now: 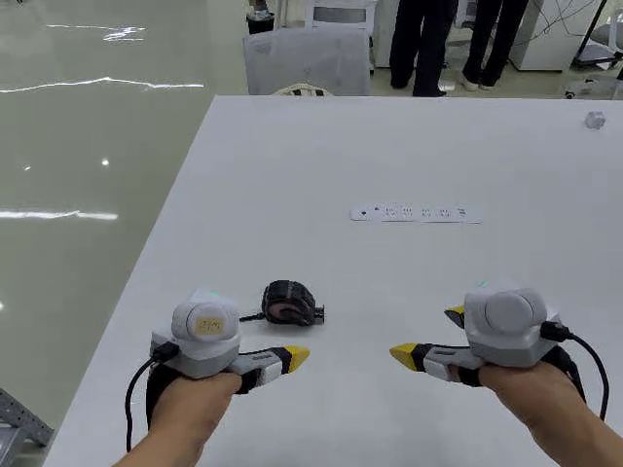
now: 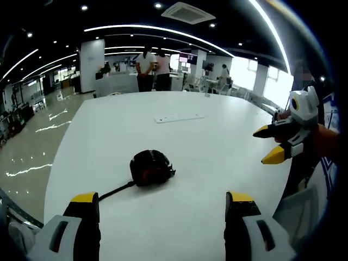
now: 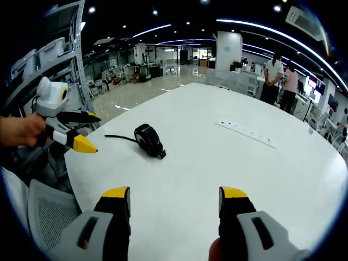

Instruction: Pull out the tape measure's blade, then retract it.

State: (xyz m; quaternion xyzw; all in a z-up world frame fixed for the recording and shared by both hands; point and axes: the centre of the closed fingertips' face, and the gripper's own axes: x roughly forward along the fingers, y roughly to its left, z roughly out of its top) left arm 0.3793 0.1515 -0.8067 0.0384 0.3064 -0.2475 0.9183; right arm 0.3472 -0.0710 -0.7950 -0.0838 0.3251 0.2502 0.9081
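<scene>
Tabletop (image 1: 389, 146) white and wide. Power strip (image 1: 416, 213) lies flat well beyond both grippers, farther out than the tape measure. A small pale object (image 1: 594, 120) sits far out past the right gripper, too small to tell what it is. A grey chair (image 1: 307, 58) stands at the far edge, with people standing behind it. Left gripper (image 1: 290, 358) and right gripper (image 1: 428, 334) are held low over the near edge, tips turned toward each other and well apart. Each one's jaws are spread wide with nothing between them. Tape measure (image 1: 290, 303) lies flat on its side just ahead of the left gripper, and ahead and to the left of the right gripper (image 3: 174, 193), touching neither. Bare table lies between it and both sets of jaws. Its black case runs crosswise between the two grippers. A thin dark strap (image 2: 117, 190) trails from it toward the left gripper (image 2: 162, 201), and a small tab at the opposite end points toward the right gripper's side.
</scene>
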